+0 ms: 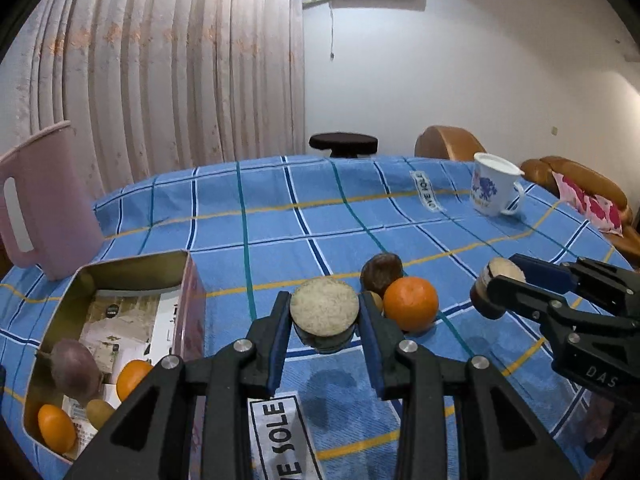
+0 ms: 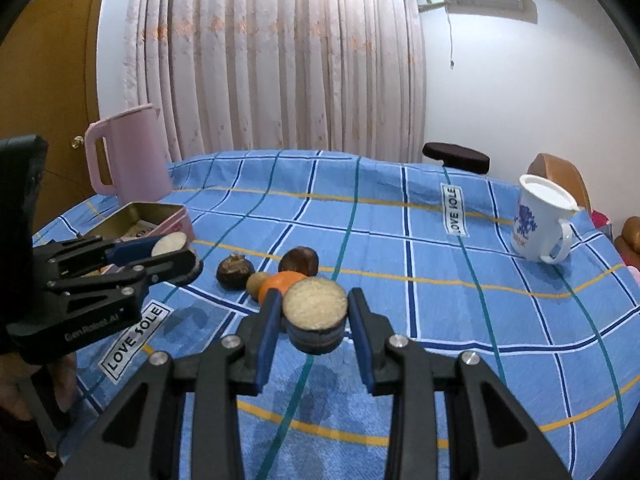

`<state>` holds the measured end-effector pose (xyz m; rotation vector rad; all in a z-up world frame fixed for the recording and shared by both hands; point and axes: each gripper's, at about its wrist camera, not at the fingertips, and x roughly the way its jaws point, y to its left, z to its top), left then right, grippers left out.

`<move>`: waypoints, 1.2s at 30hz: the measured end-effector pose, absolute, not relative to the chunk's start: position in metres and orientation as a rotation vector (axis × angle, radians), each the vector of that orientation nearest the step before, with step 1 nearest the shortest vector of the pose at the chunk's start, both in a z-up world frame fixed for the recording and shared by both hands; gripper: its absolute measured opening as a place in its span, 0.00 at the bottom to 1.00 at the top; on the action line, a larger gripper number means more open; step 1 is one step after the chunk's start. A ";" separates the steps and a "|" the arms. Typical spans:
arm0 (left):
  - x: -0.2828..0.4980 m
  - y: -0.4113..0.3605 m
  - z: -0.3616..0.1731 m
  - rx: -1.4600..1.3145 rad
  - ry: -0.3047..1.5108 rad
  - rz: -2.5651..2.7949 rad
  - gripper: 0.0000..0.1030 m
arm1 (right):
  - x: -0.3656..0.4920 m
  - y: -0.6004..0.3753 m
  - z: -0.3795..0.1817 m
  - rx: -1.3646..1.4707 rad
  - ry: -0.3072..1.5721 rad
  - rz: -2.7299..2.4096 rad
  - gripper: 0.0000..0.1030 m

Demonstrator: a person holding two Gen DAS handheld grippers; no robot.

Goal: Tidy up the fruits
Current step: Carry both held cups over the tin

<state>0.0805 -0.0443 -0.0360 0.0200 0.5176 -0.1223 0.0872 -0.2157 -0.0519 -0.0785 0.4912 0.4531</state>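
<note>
My left gripper (image 1: 325, 316) is shut on a halved dark fruit (image 1: 324, 314) with a pale cut face, held above the blue checked tablecloth (image 1: 304, 216). My right gripper (image 2: 313, 314) is shut on a second halved dark fruit (image 2: 316, 316); it also shows in the left wrist view (image 1: 498, 292). On the cloth lie an orange (image 1: 411, 304), a dark brown round fruit (image 1: 381, 271), a small tan fruit (image 2: 257, 283) and a dark bulb-like fruit (image 2: 235, 271). An open tin box (image 1: 140, 268) at left holds two oranges (image 1: 56, 428), a purple fruit (image 1: 76, 368) and a small tan fruit.
A pink pitcher (image 1: 40, 208) stands behind the tin at the far left. A white mug with a blue print (image 1: 494, 188) stands at the far right of the table. A dark stool (image 1: 343, 144) and brown sofa (image 1: 576, 176) lie beyond the table's far edge.
</note>
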 end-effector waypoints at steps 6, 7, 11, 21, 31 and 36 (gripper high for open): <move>0.069 -0.044 -0.030 0.023 0.452 -0.097 0.34 | 0.078 -0.218 -0.048 -0.072 0.437 0.459 0.36; 0.067 -0.045 -0.030 0.026 0.441 -0.091 0.34 | 0.077 -0.218 -0.047 -0.073 0.429 0.460 0.36; 0.063 -0.043 -0.028 0.027 0.412 -0.082 0.34 | 0.073 -0.219 -0.046 -0.072 0.406 0.463 0.36; 0.060 -0.038 -0.026 0.005 0.390 -0.063 0.34 | 0.067 -0.218 -0.044 -0.087 0.368 0.462 0.36; 0.056 -0.035 -0.025 -0.003 0.386 -0.054 0.34 | 0.067 -0.214 -0.044 -0.116 0.372 0.458 0.36; 0.055 -0.033 -0.025 -0.009 0.392 -0.051 0.34 | 0.070 -0.208 -0.044 -0.126 0.381 0.464 0.36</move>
